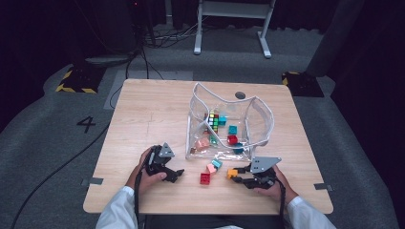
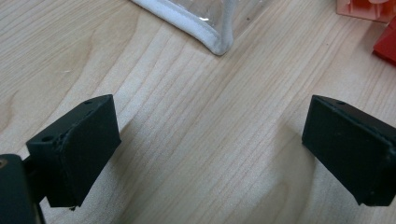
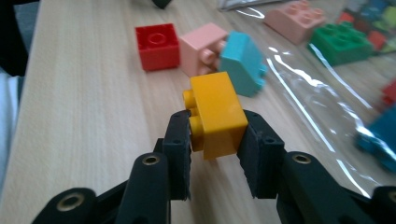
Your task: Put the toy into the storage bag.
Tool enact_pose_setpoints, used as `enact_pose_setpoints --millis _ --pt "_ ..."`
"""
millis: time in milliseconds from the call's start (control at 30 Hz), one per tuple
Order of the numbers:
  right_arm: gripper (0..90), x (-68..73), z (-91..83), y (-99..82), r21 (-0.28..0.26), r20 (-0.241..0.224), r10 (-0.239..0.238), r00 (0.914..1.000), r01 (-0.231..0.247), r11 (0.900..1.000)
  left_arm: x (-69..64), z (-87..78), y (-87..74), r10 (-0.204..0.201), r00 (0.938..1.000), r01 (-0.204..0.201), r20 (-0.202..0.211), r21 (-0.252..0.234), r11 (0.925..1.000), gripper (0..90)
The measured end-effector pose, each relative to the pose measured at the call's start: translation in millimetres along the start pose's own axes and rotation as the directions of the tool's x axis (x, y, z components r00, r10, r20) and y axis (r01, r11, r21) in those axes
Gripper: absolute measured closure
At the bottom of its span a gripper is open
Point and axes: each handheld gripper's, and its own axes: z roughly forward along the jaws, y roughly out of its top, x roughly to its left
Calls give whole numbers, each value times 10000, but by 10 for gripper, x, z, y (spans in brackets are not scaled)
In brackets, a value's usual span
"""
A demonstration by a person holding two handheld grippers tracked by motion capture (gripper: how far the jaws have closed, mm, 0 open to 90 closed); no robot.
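An orange brick (image 3: 217,112) sits between the pads of my right gripper (image 3: 216,120), which is shut on it just above the wooden table (image 3: 84,116). In the high view that gripper (image 1: 239,172) is near the front right with the orange brick (image 1: 232,173) at its tip. Just beyond it lie a red brick (image 3: 157,45), a pink brick (image 3: 204,46) and a teal brick (image 3: 242,63). My left gripper (image 2: 210,144) is open over bare wood, nothing between its jaws. In the high view it (image 1: 175,174) rests at the front left, beside the red brick (image 1: 205,178).
A clear plastic pouch (image 1: 260,119) with white edging stands open mid-table, holding several coloured bricks and a multicoloured cube (image 1: 213,120). Its corner (image 2: 215,39) is just ahead of my left gripper. A green brick (image 3: 343,42) lies under the plastic.
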Motion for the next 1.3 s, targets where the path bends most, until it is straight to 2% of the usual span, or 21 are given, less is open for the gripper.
enact_pose_setpoints --millis 33,67,167,233,333,367,433,500,567,633,733,767,833,900,967,1000,1100,1267,1300 --pt "661 -27 -33 -21 -30 100 -40 9999 40 10000 3 -8 1 39 9999 -39 -143 34 10000 41" --pt "661 -46 -71 -44 -27 210 -7 9998 8 10000 -6 -12 -3 -89 9999 91 -134 101 9999 41" --pt "662 -111 -220 -120 44 526 103 9986 -105 9999 3 -2 0 18 10000 -18 -49 11 10000 41" --pt "662 -157 -326 -183 43 836 226 9962 -230 9997 -3 -11 -2 -44 9999 45 -145 77 10000 41" --pt "664 -249 -492 -278 -104 1310 795 9882 -788 9968 4 -7 1 56 9999 -56 -135 20 10000 41" --pt "665 -294 -546 -305 -105 1480 795 9858 -788 9968 1 -5 0 -3 10000 3 -72 35 10000 41" --pt "665 -398 -663 -346 -198 1877 1131 9757 -1113 9936 -4 -11 -2 -73 9999 74 -121 99 9999 41" --pt "666 -500 -744 -358 -162 2339 1098 9660 -1090 9939 -5 -12 -2 -93 9999 94 -131 105 9999 41" --pt "667 -618 -823 -361 -173 2750 1237 9535 -1237 9922 11 -2 4 125 9999 -125 -109 -16 9999 41" --pt "668 -749 -883 -368 -61 3150 1319 9399 -1369 9906 -3 -12 -2 -68 9999 69 -132 110 9999 40" --pt "668 -969 -990 -387 -468 3330 1946 9226 -1900 9807 2 -5 0 -2 10000 2 -58 46 10000 40" --pt "669 -1031 -1022 -385 -514 3599 2028 9107 -1977 9789 3 -2 1 14 10000 -14 -52 17 10000 40" --pt "669 -1159 -1099 -371 -801 3648 2387 9000 -2251 9710 4 -4 1 17 10000 -17 -72 40 10000 40" --pt "669 -1260 -1158 -329 -933 3895 2621 8830 -2453 9649 3 -6 0 8 10000 -7 -75 53 10000 40" --pt "669 -1361 -1202 -274 -1018 3943 2738 8773 -2544 9617 3 -4 1 15 10000 -14 -58 48 10000 40" --pt "669 -1413 -1216 -226 -915 4065 2762 8709 -2619 9607 3 -3 1 19 10000 -19 -33 31 10000 40" --pt "670 -1499 -1250 -117 -832 4267 2686 8636 -2583 9625 -1 -9 -1 -46 9999 47 -107 80 10000 41" --pt "670 -1634 -1328 56 -832 4390 2690 8573 -2593 9622 1 -4 0 -14 10000 15 -47 44 10000 40" --pt "670 -1650 -1341 92 -775 4466 2570 8570 -2491 9654 2 -3 0 0 10000 0 -36 30 10000 40"
